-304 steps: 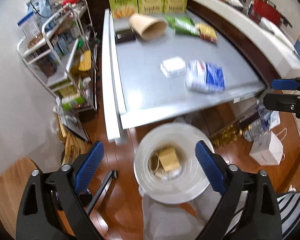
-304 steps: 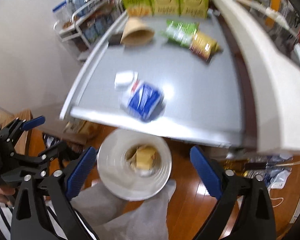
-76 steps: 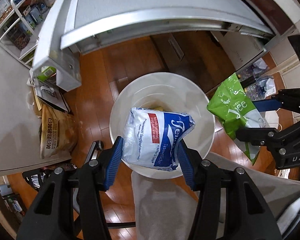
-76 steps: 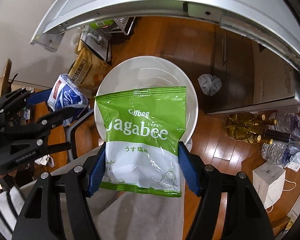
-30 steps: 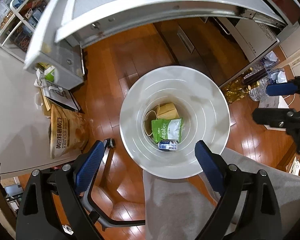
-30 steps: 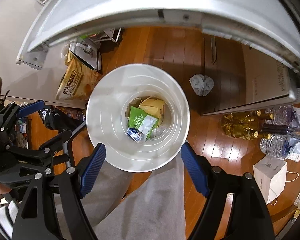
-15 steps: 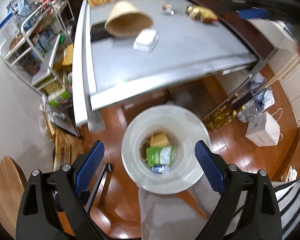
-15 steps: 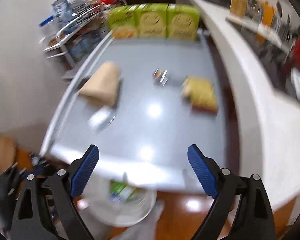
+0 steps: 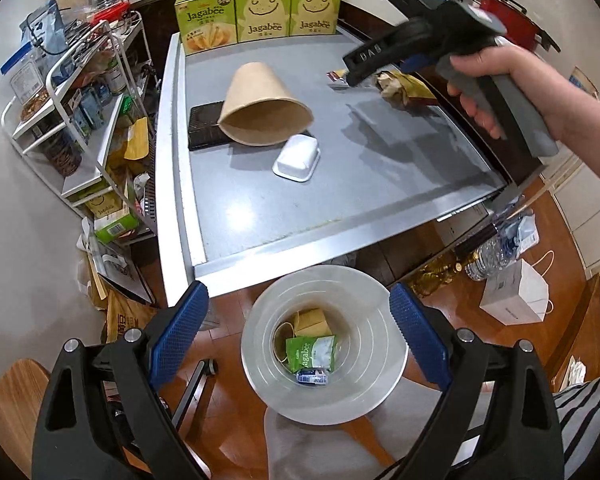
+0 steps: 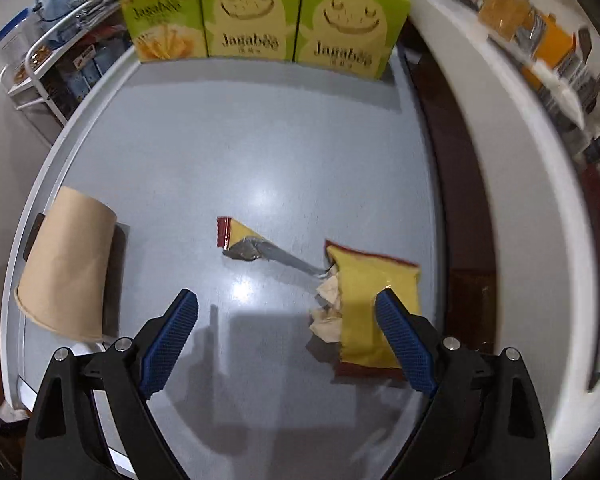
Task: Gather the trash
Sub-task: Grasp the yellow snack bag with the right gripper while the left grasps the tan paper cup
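Trash on the grey table includes a torn yellow snack bag with crumpled paper spilling from its left edge, and it lies at the near right of the tabletop, just beyond and partly under the right finger of the right gripper. That gripper hangs above the table with its jaws spread wide and nothing between them. A small red-and-yellow wrapper scrap lies left of the bag, apart from it, with a silvery strip running between the 2; whether the strip joins them is hard to tell through the blur. A brown paper cup lies on its side at the far left of this view, resting on a black tray.

The left wrist view shows what the right one does not: the white trash bin on the wooden floor, near the table's front edge, with a green Jagabee bag, a blue-and-white packet and brown paper at its bottom. The left gripper hovers over the bin, jaws wide apart and empty. This view also shows a white plastic container beside the cup's mouth, and the right hand holding its tool above the bag's end of the table. 3 Jagabee boxes stand along the far edge in both views.
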{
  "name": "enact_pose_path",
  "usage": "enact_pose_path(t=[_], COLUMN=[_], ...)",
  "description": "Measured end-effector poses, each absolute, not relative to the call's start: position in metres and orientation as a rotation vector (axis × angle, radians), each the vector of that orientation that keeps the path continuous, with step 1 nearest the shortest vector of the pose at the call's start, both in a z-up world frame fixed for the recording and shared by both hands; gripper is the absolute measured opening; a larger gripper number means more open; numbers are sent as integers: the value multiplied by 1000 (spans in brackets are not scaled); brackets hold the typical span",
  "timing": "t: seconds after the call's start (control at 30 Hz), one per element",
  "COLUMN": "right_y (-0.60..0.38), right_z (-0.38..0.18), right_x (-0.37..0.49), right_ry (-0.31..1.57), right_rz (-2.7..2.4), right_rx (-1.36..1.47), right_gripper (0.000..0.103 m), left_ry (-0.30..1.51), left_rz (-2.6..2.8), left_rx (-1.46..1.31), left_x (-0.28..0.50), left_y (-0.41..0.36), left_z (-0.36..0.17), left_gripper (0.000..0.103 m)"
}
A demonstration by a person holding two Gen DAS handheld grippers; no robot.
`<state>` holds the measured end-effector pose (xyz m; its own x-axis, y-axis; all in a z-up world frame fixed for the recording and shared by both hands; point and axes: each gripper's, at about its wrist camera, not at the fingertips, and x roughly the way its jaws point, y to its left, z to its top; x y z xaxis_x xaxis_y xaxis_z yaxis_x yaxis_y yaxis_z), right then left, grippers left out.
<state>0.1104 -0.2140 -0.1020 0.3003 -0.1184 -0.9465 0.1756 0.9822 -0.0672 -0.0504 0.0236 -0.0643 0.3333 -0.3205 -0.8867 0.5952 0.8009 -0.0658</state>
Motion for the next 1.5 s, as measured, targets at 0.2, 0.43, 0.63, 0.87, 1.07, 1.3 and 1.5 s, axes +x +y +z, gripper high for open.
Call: enact_pose_path(t=[0.2,0.43,0.63,0.87,1.07,1.3,1.5], right_y=[-212,-188,-215,-237,-238,-222,-182], right_z=[-121,-73,-59,-82,-123,-124,-111], right_x=[102,84,100,116,114,109,108], right_ry=[1303,1184,1150,1266,1310,1276,1280], right_rz=[-56,5,-59,-225,-254,-91,58], right_rx=[262,178,234,247,306,425,448], right_gripper=[89,89,90,89,95,98,96], left_ry=[1103,1115,1105,1096,1091,1104,1101], left_rz=[-586,-584,-598,-624,-634,-631,-623], left_rx=[280,269,274,257,256,254,256], left_x=[-37,-23,-18,-17,-17,-15,-14], left_y=[31,33,26,18,14,18,18], left_z=[-69,-69,-67,-63,-61,-63,-62], left_gripper=[93,93,93,93,93,93,93])
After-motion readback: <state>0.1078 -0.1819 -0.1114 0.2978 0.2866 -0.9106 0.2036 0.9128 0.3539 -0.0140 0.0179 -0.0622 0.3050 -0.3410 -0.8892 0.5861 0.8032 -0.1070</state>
